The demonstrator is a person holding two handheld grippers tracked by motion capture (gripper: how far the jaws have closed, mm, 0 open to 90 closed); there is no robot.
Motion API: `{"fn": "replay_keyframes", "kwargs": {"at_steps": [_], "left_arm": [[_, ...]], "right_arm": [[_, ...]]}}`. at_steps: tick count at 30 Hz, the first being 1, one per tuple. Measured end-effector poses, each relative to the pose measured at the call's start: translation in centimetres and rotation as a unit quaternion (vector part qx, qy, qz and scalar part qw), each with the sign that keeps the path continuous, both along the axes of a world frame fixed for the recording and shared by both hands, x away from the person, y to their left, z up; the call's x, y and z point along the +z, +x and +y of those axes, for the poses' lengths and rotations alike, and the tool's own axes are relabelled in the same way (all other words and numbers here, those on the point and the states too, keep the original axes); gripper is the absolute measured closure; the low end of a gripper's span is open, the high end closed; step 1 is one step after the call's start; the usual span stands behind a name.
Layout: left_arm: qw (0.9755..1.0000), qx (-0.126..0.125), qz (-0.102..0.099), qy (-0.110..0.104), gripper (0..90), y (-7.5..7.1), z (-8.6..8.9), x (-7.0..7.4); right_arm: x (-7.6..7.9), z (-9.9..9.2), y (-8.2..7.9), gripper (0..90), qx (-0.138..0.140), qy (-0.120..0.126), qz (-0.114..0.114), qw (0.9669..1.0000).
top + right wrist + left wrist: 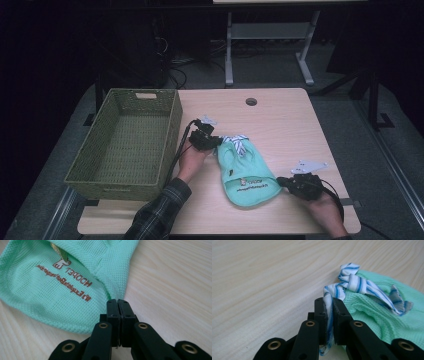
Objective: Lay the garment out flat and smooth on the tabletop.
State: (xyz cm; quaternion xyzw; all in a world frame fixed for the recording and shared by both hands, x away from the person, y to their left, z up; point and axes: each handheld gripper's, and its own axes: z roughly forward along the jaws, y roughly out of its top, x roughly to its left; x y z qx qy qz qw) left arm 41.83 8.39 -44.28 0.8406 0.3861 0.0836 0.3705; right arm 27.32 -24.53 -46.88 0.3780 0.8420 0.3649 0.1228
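While tongs [329,312] pinch striped trim [352,282], lettering [67,282] elsewhere

My right claw [117,305] hides the green garment's [50,287] edge where its jaws meet, so I can't see how much cloth is pinched; the brown print [67,281] is partly cut off, and my left claw [329,305] covers the striped strip's [352,281] end
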Motion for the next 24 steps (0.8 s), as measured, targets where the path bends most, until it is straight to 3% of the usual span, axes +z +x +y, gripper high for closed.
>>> {"fn": "replay_keyframes", "kwargs": {"at_steps": [5, 9, 14, 17, 20, 21, 24], "left_arm": [[0.9997, -0.013, 0.009, 0.02, 82.9, 0.0, -0.5, -1.0], [0.9996, -0.014, 0.009, 0.021, 82.8, 0.0, -0.8, -1.9], [0.9997, -0.014, 0.009, 0.018, 78.9, 0.0, -0.7, -1.9], [0.9998, -0.011, 0.001, 0.015, 67.8, -0.1, -0.6, -1.4], [0.9999, -0.005, -0.01, -0.001, 57.6, -0.5, -0.2, -0.1], [0.9999, -0.005, -0.01, -0.001, 54.7, -0.5, -0.2, -0.1], [0.9997, -0.015, -0.018, -0.011, 54.1, -2.0, 0.1, 1.4]], "right_arm": [[-0.1, -0.7, -0.8, 88.5, -0.004, 0.0, 0.003, 1.0], [-0.2, -1.0, -1.1, 88.5, -0.005, 0.004, 0.003, 1.0], [-0.2, -1.1, -1.2, 88.3, -0.003, 0.003, 0.007, 1.0], [-0.1, -1.0, -1.1, 84.6, 0.0, 0.011, 0.013, 0.9999], [0.2, -1.3, -1.0, 72.9, 0.0, 0.027, 0.005, 0.9996], [0.2, -1.3, -1.0, 72.9, 0.0, 0.027, 0.005, 0.9996], [1.0, -1.4, -0.8, 66.5, 0.0, 0.042, -0.003, 0.9991]]}}
